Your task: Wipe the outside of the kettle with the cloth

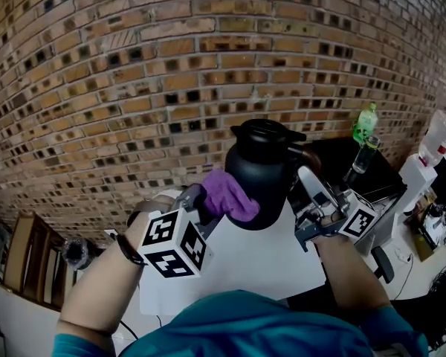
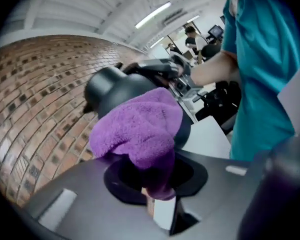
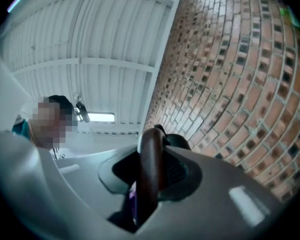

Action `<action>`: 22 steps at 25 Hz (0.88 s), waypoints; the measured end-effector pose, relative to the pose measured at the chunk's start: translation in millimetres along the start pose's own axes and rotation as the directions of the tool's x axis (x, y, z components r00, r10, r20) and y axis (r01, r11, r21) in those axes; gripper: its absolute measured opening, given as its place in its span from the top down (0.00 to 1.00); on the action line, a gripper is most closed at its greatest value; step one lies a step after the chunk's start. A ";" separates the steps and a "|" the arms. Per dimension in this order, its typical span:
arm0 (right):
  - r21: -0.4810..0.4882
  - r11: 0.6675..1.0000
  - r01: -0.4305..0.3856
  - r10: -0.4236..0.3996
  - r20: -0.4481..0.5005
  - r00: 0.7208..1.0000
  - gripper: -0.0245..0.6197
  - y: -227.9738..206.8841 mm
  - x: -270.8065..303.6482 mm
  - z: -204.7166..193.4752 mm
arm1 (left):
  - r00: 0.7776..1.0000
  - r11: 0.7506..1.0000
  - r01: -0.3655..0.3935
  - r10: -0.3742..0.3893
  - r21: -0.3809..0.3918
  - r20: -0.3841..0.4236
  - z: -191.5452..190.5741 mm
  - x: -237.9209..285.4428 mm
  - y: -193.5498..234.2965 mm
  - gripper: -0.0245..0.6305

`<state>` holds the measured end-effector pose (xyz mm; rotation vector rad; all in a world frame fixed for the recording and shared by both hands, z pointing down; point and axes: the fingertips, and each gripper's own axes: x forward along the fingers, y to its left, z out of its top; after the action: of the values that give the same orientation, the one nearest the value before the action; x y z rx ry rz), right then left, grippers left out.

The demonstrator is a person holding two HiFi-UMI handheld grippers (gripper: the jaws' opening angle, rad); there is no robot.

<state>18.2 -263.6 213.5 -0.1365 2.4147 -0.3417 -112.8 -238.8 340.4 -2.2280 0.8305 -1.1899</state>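
Note:
A black kettle hangs in the air in front of the brick wall, held by its dark handle, on which my right gripper is shut. My left gripper is shut on a purple cloth and presses it against the kettle's lower left side. In the left gripper view the purple cloth bulges out of the jaws and covers much of the kettle behind it. The kettle's base is hidden by the cloth and the grippers.
A white table lies below the kettle. A green bottle and a dark bottle stand on a black surface at the right, with a white dispenser beyond. A brick wall fills the background.

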 end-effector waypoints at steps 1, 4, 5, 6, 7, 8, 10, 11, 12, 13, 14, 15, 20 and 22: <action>-0.003 1.000 -0.006 0.006 0.014 1.000 0.82 3.8 0.0 5.6 | 0.999 0.999 0.023 -0.022 0.029 -0.029 -4.7 5.3 -11.1 0.83; -0.041 0.999 -0.028 0.030 0.030 0.999 0.82 15.2 2.5 20.6 | 0.992 0.993 0.117 -0.115 0.025 -0.051 -16.9 19.0 -43.8 0.83; -0.047 0.998 -0.034 0.036 0.034 0.999 0.82 17.6 3.3 24.5 | 0.988 0.989 0.146 -0.145 0.009 -0.043 -19.3 20.8 -51.8 0.83; -0.048 0.998 -0.037 0.039 0.040 0.998 0.82 19.3 3.6 27.3 | 0.986 0.986 0.167 -0.167 -0.012 -0.025 -20.1 19.6 -55.4 0.83; -0.049 0.998 -0.036 0.038 0.043 0.998 0.82 19.8 2.8 28.9 | 0.985 0.984 0.174 -0.174 -0.038 0.009 -18.0 14.0 -51.9 0.83; -0.055 0.998 -0.029 0.031 0.040 0.999 0.82 19.3 0.6 29.0 | 0.985 0.983 0.166 -0.162 -0.073 0.059 -12.8 3.4 -39.8 0.83; -0.066 0.998 -0.016 0.017 0.021 1.000 0.82 19.2 -2.5 24.9 | 0.980 0.982 0.110 -0.081 -0.154 0.180 3.8 -27.6 3.2 0.83; -0.065 0.998 -0.017 0.018 0.010 1.000 0.82 20.5 -2.6 21.6 | 0.973 0.980 0.079 -0.035 -0.184 0.229 13.5 -43.1 25.6 0.83; -0.057 0.998 -0.026 0.026 0.003 1.000 0.82 23.0 -1.6 18.4 | 0.966 0.979 0.054 -0.001 -0.195 0.259 22.7 -54.7 43.4 0.83; -0.042 0.998 -0.042 0.042 0.002 0.999 0.82 27.1 0.4 15.3 | 0.963 0.981 0.035 0.017 -0.189 0.269 30.1 -60.9 54.6 0.83; -0.028 0.998 -0.061 0.061 0.005 0.998 0.82 32.1 2.9 12.8 | 0.964 0.985 0.024 0.023 -0.171 0.265 35.1 -61.8 59.6 0.83; -0.024 0.997 -0.075 0.076 0.007 0.997 0.82 36.3 4.5 11.3 | 0.967 0.988 0.019 0.020 -0.151 0.255 37.9 -59.6 59.6 0.83; -0.066 0.993 -0.098 0.099 0.019 0.995 0.82 46.9 0.0 21.9 | 0.981 0.994 0.059 -0.041 -0.089 0.188 24.2 -35.8 17.6 0.83; -0.084 0.989 -0.120 0.123 0.029 0.992 0.82 56.4 -0.8 31.6 | 0.985 0.990 0.112 -0.099 -0.087 0.144 8.1 -16.8 -10.0 0.83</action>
<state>38.9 -215.9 175.1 -0.0311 2.3910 -0.1829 -110.5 -219.0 333.3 -2.4282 0.7353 -1.0466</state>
